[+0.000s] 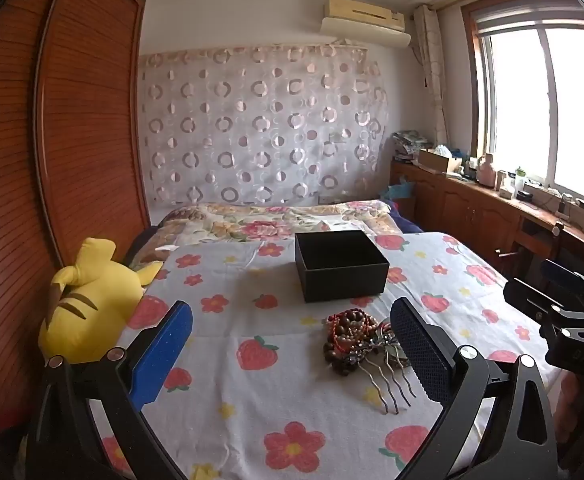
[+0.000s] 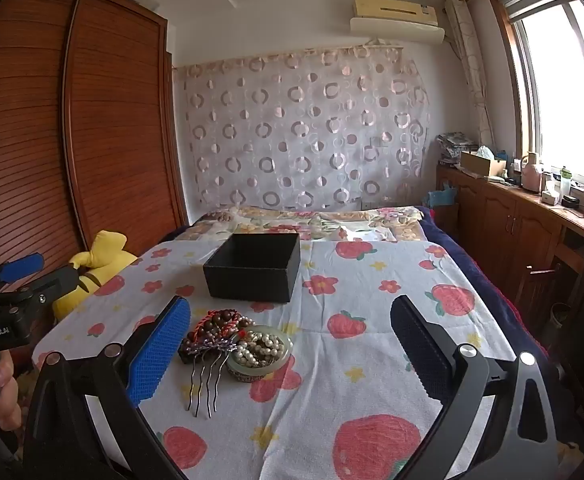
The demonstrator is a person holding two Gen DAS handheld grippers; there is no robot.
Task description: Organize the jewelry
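An open black box (image 1: 341,265) (image 2: 254,267) stands on the strawberry-print cloth (image 1: 252,400) (image 2: 372,360). In front of it lies a jewelry pile: brown bead bracelets (image 1: 348,334) (image 2: 216,322), a metal hair comb (image 1: 388,380) (image 2: 208,376), and a jade bangle holding pearl strands (image 2: 260,350). My left gripper (image 1: 292,344) is open and empty, with the pile just inside its right finger. My right gripper (image 2: 292,344) is open and empty, with the pile beside its left finger. Each gripper shows at the edge of the other's view (image 1: 564,320) (image 2: 16,280).
A yellow plush toy (image 1: 88,300) (image 2: 100,260) lies at the cloth's left edge by a wooden wardrobe (image 1: 52,160). A floral quilt (image 1: 276,220) lies behind the box. A wooden cabinet (image 2: 532,220) with clutter runs under the window on the right.
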